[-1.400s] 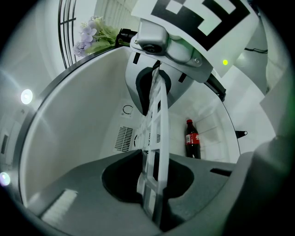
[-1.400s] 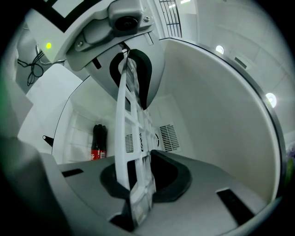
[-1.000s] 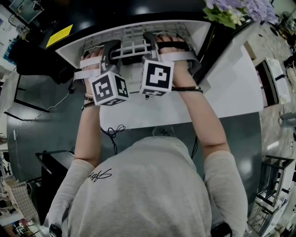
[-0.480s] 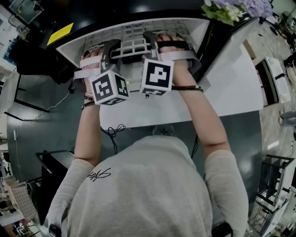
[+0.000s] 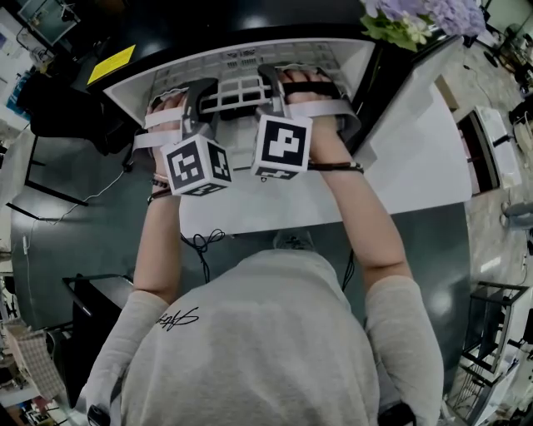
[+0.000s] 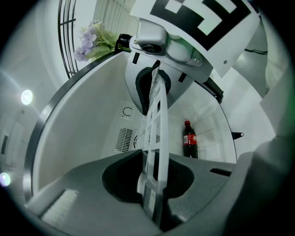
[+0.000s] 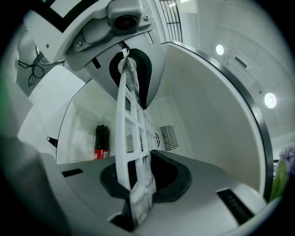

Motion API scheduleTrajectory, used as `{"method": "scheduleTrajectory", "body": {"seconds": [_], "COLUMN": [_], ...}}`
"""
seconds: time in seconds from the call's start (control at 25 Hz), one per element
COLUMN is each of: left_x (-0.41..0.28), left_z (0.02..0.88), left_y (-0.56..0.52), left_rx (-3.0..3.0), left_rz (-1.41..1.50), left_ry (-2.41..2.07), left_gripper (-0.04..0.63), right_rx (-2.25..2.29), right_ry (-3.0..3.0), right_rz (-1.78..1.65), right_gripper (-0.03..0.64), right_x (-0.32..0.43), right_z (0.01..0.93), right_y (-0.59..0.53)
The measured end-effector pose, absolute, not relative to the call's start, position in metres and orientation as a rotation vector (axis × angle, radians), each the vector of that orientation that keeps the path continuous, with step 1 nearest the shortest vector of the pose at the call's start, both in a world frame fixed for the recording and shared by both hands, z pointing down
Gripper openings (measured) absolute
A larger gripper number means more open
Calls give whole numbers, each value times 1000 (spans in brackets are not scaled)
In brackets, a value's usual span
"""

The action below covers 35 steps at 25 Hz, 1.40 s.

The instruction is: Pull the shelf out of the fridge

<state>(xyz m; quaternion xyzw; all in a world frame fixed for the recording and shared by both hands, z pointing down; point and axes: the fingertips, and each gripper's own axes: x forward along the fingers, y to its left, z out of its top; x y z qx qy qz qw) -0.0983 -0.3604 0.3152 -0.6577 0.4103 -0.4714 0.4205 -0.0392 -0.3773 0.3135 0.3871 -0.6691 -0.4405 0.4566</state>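
Note:
In the head view the white lattice shelf (image 5: pixel 241 87) lies level inside the open white fridge (image 5: pixel 364 58). Both hands hold it by its front edge. My left gripper (image 5: pixel 202 98) is shut on the shelf's left part and my right gripper (image 5: pixel 272 83) on its right part. In the left gripper view the shelf (image 6: pixel 155 133) runs edge-on between the jaws of my left gripper (image 6: pixel 154 209), with the right gripper (image 6: pixel 152 83) clamped further along. In the right gripper view the shelf (image 7: pixel 130 133) is pinched in my right gripper (image 7: pixel 138 207), and the left gripper (image 7: pixel 131 69) grips beyond.
A cola bottle (image 6: pixel 189 139) stands at the fridge's back, also seen as the cola bottle (image 7: pixel 101 142) in the right gripper view. Purple flowers (image 5: pixel 420 18) sit on top of the fridge. The open white door (image 5: pixel 416 158) spreads below the hands. A black cable (image 5: pixel 204 241) hangs by it.

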Motion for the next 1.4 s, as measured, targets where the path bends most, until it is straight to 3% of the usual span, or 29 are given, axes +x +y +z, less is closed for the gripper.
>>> {"method": "scheduleTrajectory", "body": {"seconds": [1.4], "left_x": [-96], "left_z": [313], "left_y": [-339], "left_rx": [-1641], "left_rz": [-1175], "left_ry": [1021], "left_gripper": [44], "right_rx": [956], "right_ry": [-1644], "right_rz": [-1078], "right_gripper": [48], "right_x": [-37], "right_z": [312], "right_y": [-355]}}
